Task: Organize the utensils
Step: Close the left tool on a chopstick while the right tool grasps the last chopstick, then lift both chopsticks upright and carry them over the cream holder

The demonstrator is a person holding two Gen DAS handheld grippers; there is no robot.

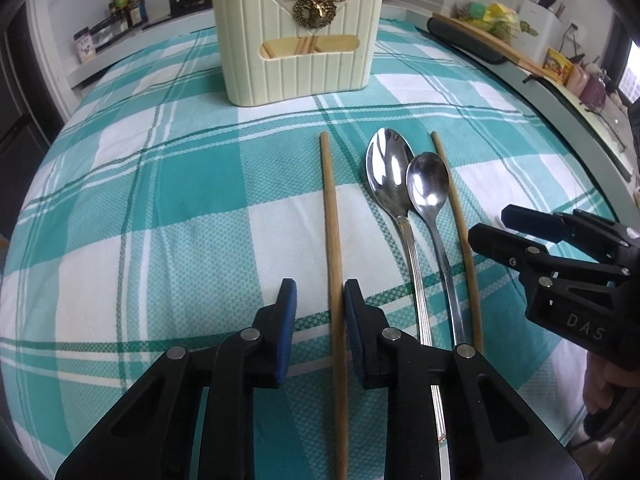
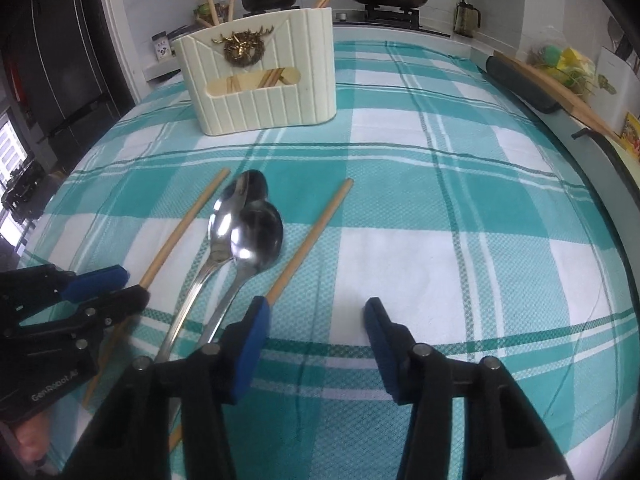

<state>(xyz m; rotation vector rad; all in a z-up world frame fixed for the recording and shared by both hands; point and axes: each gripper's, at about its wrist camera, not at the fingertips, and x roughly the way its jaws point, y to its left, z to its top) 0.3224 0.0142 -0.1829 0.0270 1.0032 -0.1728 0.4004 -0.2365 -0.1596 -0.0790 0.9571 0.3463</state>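
Chopstick (image 1: 334,248) on the checked bench cloth runs lengthwise between the left gripper (image 1: 318,300) fingers (narrowed, right pad touching, left not yet), pointing toward the holder (image 1: 296,76), while the right gripper (image 2: 316,320) stands half-open and empty beside the other chopstick (image 2: 316,236).

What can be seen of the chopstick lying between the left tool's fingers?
The chopstick is a plain light-brown stick, wood or bamboo by its look, straight and unmarked. It lies flat on the teal-and-white checked cloth, running from near the camera toward the cream utensil holder. It sits left of the two spoons, apart from them. The left tool straddles it: the right pad seems to touch it, the left pad stands clear, so it is not yet clamped.
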